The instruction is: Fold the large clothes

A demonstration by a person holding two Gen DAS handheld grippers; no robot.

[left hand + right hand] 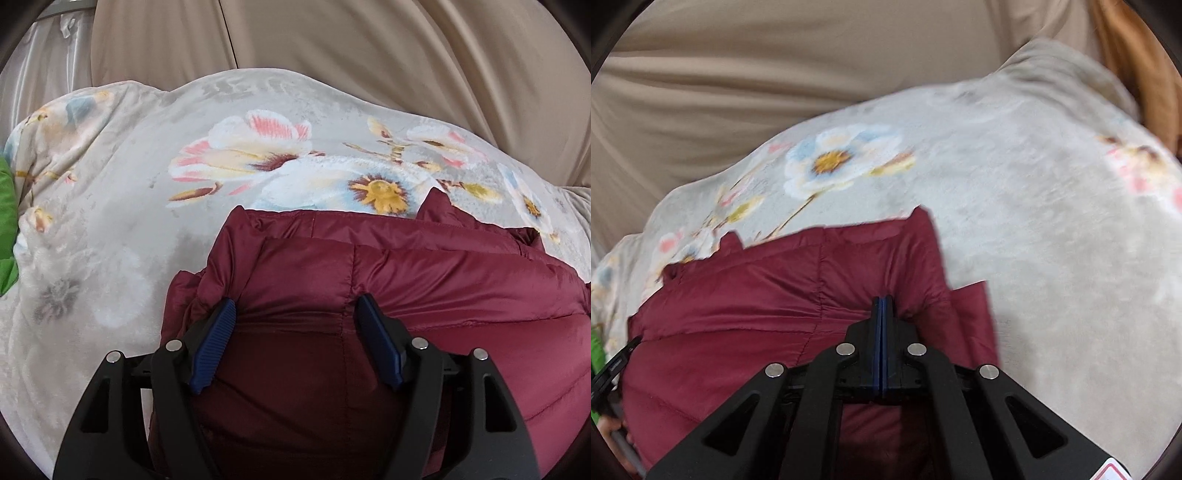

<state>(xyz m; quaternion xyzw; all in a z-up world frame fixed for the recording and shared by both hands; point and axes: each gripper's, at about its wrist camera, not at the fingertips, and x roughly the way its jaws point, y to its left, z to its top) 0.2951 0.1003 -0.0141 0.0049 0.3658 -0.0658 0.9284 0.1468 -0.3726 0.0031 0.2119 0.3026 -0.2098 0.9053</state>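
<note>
— Firstly, where does the garment lie?

— The maroon puffer jacket (369, 295) lies on a grey floral blanket (110, 184), filling the left wrist view from about 3 o'clock round to 7 o'clock. Beige curtains (332, 37) hang beyond, at 12 o'clock. A green item (7, 221) shows at the 9 o'clock edge.

— State of the left gripper (295, 314)?

— Jaws stand apart, blue pads on either side of a quilted panel. The pads (218, 332) press against the jacket fabric, which bunches at the left pad. The jacket sits directly ahead of and beneath the fingers.

— And the right gripper (882, 302)?

— Its pads meet flush, closed. Their tips are at a puckered fold of the jacket (757, 314); whether fabric is pinched between them cannot be told. The jacket spreads from 12 o'clock of the tips round to 8 o'clock, with the blanket (1052, 240) at 3 o'clock. This view is motion-blurred.
</note>
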